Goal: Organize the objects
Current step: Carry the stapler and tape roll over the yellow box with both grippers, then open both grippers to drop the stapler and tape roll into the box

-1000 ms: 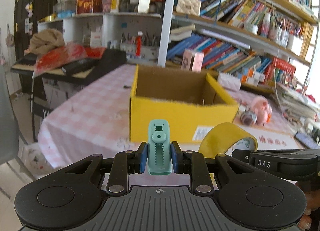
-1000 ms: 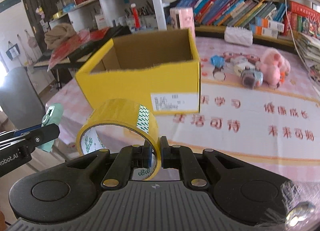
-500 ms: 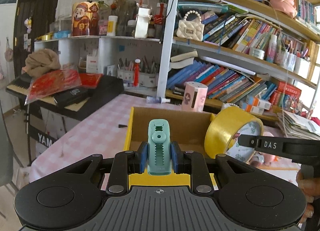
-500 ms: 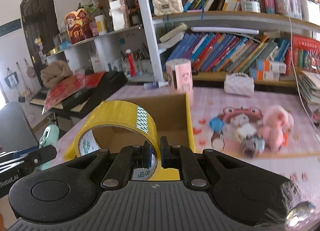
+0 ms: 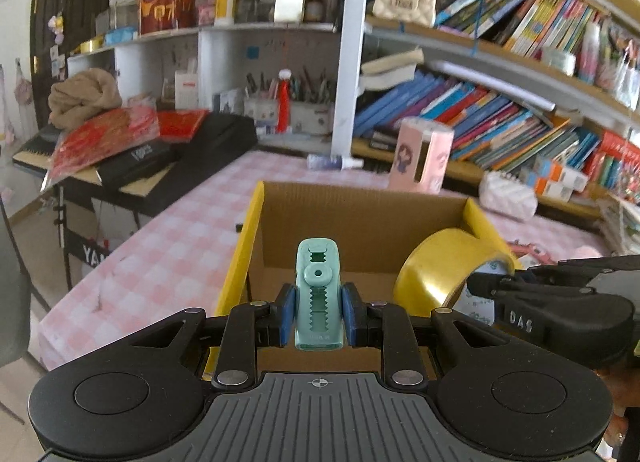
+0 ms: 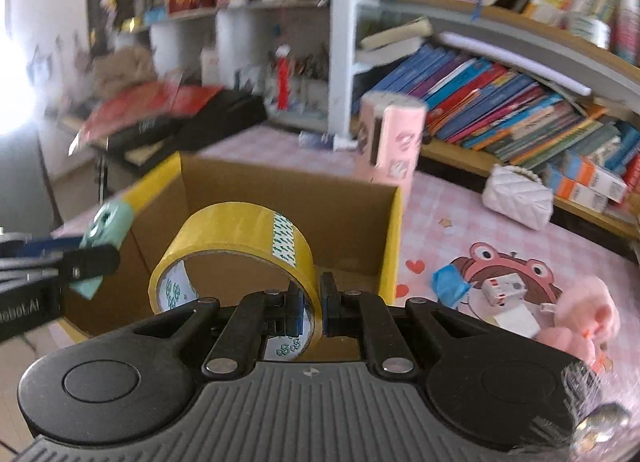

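With both grippers over the box (image 5: 362, 218), left (image 5: 319, 312) clamping a clip (image 5: 318, 294), right (image 6: 309, 304) pinching tape (image 6: 236, 230) at its 3 o'clock, simultaneous drops risk collision or rim bounce.

crowded bookshelves (image 5: 500, 110) line the wall behind a pink checked table (image 5: 168, 246); daylight glares at left

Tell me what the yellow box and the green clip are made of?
The box looks like cardboard: brown, ridged inner walls and a matte yellow outside. The clip, held in the left tongs, looks like smooth moulded plastic with little teeth and a slight sheen.
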The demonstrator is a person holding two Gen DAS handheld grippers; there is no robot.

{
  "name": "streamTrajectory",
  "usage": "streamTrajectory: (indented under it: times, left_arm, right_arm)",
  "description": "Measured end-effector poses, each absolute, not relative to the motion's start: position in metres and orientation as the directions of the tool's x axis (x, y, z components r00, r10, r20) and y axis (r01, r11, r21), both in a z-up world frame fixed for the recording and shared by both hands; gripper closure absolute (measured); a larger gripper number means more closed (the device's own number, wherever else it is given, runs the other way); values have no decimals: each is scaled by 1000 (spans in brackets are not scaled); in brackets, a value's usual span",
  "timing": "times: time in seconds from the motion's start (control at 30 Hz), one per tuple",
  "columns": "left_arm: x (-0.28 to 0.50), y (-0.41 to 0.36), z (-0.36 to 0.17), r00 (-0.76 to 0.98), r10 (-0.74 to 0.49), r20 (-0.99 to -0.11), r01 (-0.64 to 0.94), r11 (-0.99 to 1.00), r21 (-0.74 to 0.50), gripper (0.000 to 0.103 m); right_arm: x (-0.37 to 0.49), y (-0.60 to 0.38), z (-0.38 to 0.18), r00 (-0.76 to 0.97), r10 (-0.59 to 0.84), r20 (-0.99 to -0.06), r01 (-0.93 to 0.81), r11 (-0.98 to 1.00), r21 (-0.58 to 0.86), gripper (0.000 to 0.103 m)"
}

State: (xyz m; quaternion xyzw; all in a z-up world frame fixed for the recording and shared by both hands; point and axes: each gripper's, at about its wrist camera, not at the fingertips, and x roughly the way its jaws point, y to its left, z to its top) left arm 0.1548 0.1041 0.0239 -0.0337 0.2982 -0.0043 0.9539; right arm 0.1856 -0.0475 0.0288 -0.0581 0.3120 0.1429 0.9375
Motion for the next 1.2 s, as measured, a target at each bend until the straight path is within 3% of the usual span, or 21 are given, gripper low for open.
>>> streamTrajectory:
  times: [0.47,0.83,1.2]
  left_arm:
    - [185,90,-3,748,11,-664,-27,1000,-14,80]
    - [197,82,-10,725,18,-688,-27,1000,-2,80]
    - [200,82,-17,704,29,-709,-52,999,-12,80]
  right_arm:
    - [217,-25,-6,659,288,-695,-561,803,-199,95]
    - [240,-28,-9,548,397,-736,-734,651,-195,95]
    - [251,-25,-11,498,369,-784,-747,642,-173,94]
